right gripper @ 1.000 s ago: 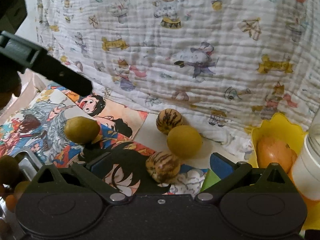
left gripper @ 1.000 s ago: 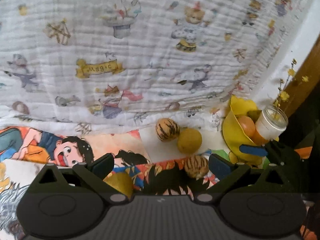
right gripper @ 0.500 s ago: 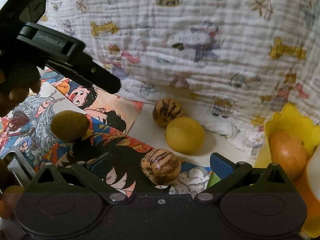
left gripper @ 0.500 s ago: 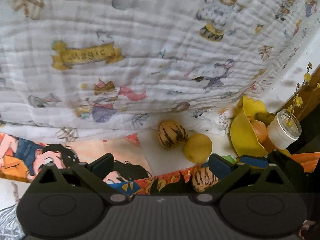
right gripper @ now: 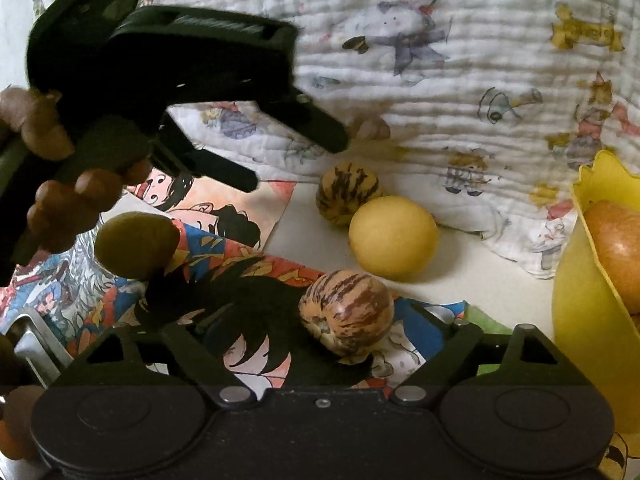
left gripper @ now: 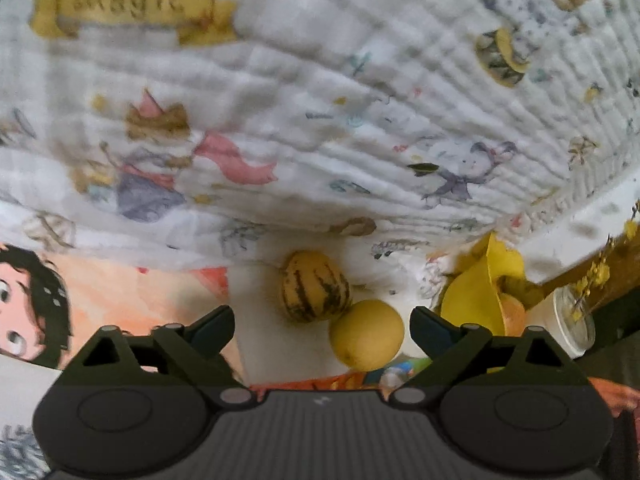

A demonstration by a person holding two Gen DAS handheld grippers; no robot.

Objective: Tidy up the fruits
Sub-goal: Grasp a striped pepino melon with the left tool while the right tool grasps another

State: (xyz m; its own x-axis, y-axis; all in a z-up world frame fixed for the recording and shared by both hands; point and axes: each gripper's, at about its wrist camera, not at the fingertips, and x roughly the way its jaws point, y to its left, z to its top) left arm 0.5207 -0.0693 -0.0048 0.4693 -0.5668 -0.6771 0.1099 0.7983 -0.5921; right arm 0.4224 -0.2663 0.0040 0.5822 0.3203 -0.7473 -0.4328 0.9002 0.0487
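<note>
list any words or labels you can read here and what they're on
"Magic": on a yellow ribbon banner printed on the white cartoon blanket.
Raised lettering on the left gripper's black body, seen from the right wrist: too blurred to read.
Another yellow banner on the blanket: unreadable.

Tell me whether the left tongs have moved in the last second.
Yes. The left tongs have pushed forward toward the blanket; the striped fruit and the yellow fruit beside it now loom larger between the open fingers.
</note>
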